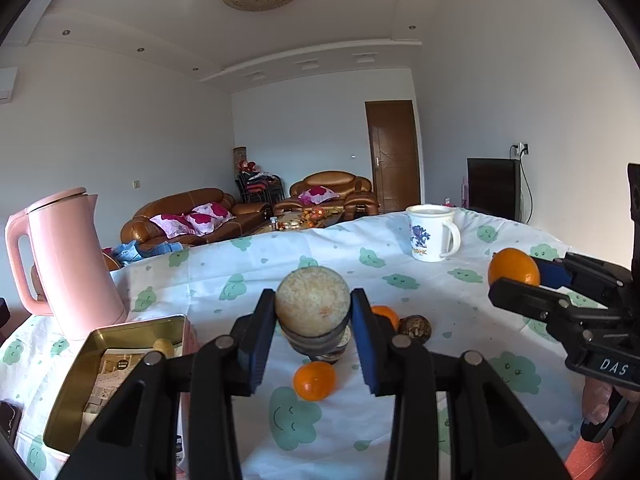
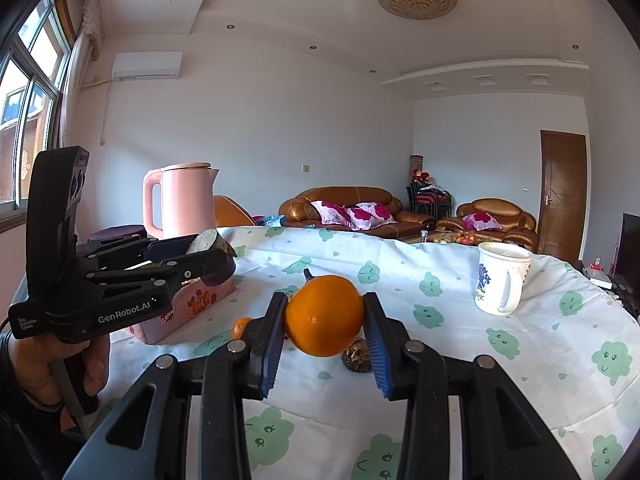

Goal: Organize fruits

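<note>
The cut fruit (image 1: 313, 306), dark-skinned with a pale round face, sits clamped between the blue pads of the left hand-held gripper (image 1: 313, 336), lifted above the worktop (image 1: 460, 300). In the right wrist view the same fruit (image 2: 208, 245) hangs over the pink tin (image 2: 192, 304). An orange (image 2: 324, 315) is pinched in the right hand-held gripper (image 2: 325, 344), also clear of the cloth; the left wrist view shows it (image 1: 513, 267) at the right edge. On the worktop lie a small orange (image 1: 314, 381), another (image 1: 387, 315) just behind the left gripper's right pad, and a dark brown fruit (image 1: 416, 328) beside it. The open tin (image 1: 100, 364) stands near a pink kettle (image 1: 68, 264). A mug (image 1: 432, 233) stands farther back.
</note>
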